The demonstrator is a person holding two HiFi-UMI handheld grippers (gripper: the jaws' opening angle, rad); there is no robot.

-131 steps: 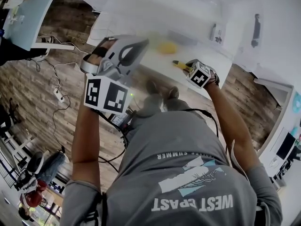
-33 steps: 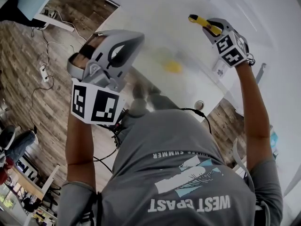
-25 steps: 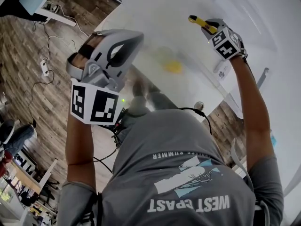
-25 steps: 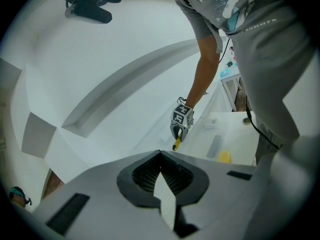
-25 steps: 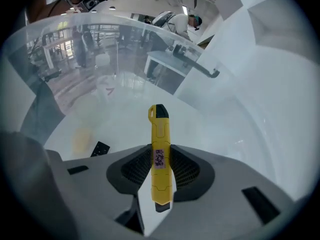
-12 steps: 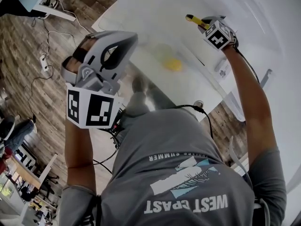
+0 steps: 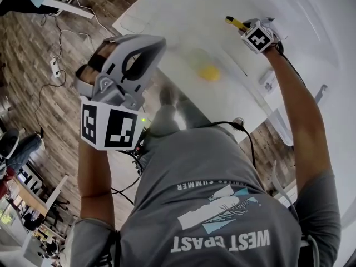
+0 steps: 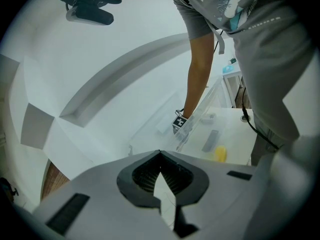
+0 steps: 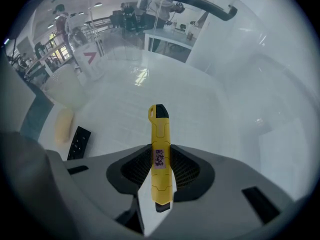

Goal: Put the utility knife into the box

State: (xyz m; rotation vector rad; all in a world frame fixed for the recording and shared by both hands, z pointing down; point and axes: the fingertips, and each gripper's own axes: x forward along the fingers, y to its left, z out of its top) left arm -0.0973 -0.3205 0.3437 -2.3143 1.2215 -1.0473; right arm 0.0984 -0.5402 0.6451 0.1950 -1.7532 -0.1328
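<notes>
Head view overhead; gripper views probably share table.

Yellow against grey and white
Utility knife yellow with black ends; right gripper grey, its pads black and ribbed; marker cube black-and-white squares; on the white table, a yellow lump and a black slab.

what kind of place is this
Probably an open-plan office or lab workspace: a white table on a wood-plank floor, a power strip lying on that floor, and more desks with people behind.
</notes>
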